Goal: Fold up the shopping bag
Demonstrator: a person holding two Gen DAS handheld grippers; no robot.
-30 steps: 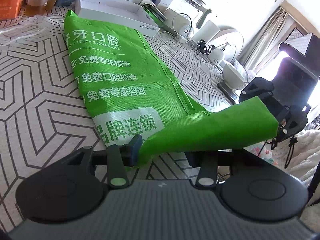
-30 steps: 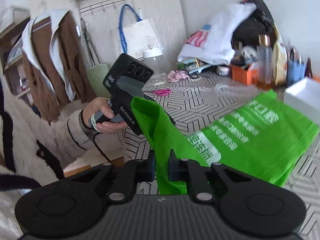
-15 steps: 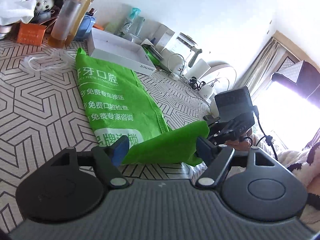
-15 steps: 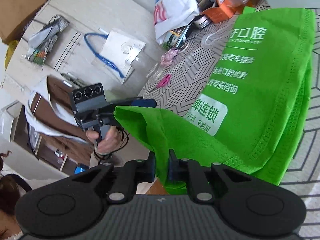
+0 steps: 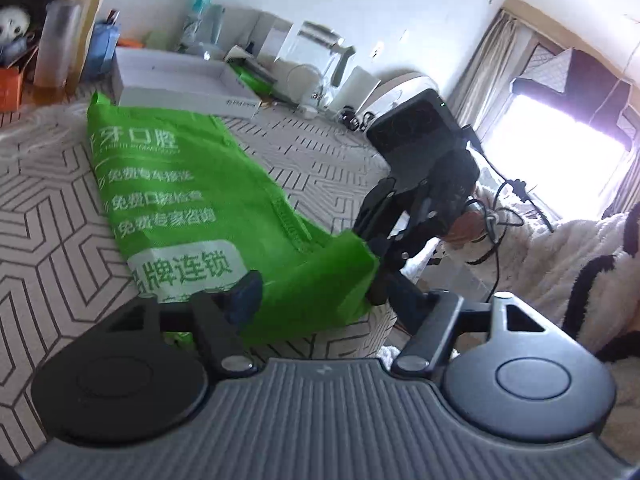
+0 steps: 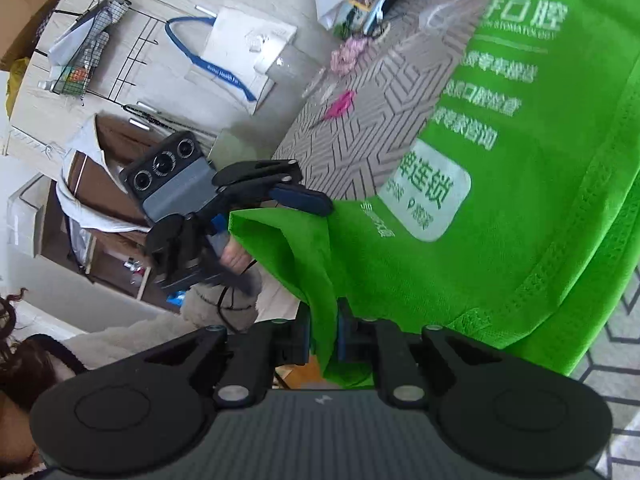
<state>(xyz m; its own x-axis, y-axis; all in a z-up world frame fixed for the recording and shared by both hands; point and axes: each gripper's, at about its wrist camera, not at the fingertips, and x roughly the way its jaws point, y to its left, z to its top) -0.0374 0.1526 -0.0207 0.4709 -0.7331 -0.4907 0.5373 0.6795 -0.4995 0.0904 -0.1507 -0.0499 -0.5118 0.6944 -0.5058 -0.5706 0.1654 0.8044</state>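
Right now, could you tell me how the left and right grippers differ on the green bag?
The right gripper has its fingers shut on the green bag; the left gripper has its fingers apart, having just been closing, with fabric between them unclamped. The right gripper takes the near edge's end nearer the window, the left gripper the other end. Both work the same lifted edge.

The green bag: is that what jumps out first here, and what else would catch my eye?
Yes. The bright green shopping bag with white lettering lies across the patterned table, its near edge lifted. The right tongs are shut on that raised edge, while the left tongs, just closing, straddle the edge without pressing on it. Cluttered bottles and a white box line the wall behind.
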